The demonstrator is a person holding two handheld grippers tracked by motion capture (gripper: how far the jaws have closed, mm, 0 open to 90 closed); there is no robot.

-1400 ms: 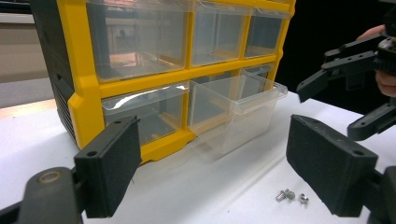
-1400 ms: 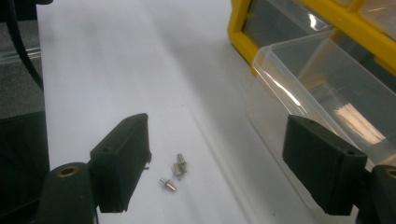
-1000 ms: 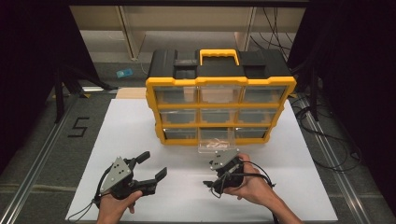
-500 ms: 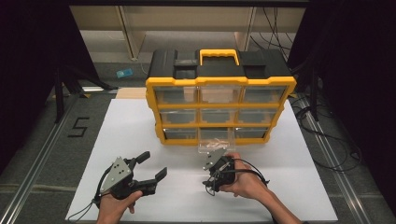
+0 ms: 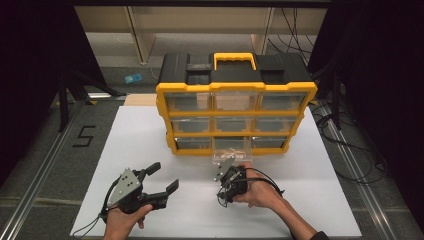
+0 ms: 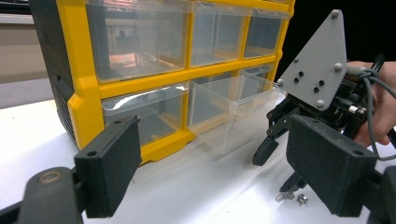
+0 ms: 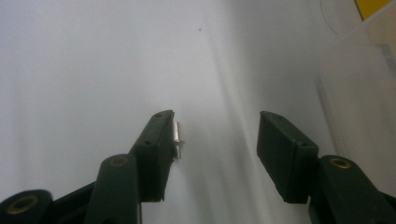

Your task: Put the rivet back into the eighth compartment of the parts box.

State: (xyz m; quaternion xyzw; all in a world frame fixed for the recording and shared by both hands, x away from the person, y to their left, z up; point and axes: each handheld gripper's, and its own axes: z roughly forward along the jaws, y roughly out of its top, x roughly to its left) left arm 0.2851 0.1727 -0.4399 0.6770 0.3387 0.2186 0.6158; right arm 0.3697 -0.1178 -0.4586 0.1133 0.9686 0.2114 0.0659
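A small silver screw (image 7: 178,133) lies on the white table top, between the jaws of my right gripper (image 7: 215,144) and right against the left pad (image 7: 156,140). The far pad stands well clear of it. These jaws have just been closing and remain open around the screw. In the high view my right gripper (image 5: 227,182) points down at the table in front of the pulled-out clear drawer (image 5: 231,156). The left gripper view has two small metal parts (image 6: 294,198) under my right gripper (image 6: 279,170). My left gripper (image 5: 165,177) is open and empty at the front left.
A yellow and black organizer (image 5: 235,87) with several clear drawers stands at the back middle of the white table top (image 5: 140,135). Its bottom middle drawer (image 6: 233,100) sticks out toward me. Cables (image 5: 350,150) trail off the table's right side.
My right gripper has sunk toward the table and shifted slightly left, and its jaws have narrowed. My left gripper has not moved.
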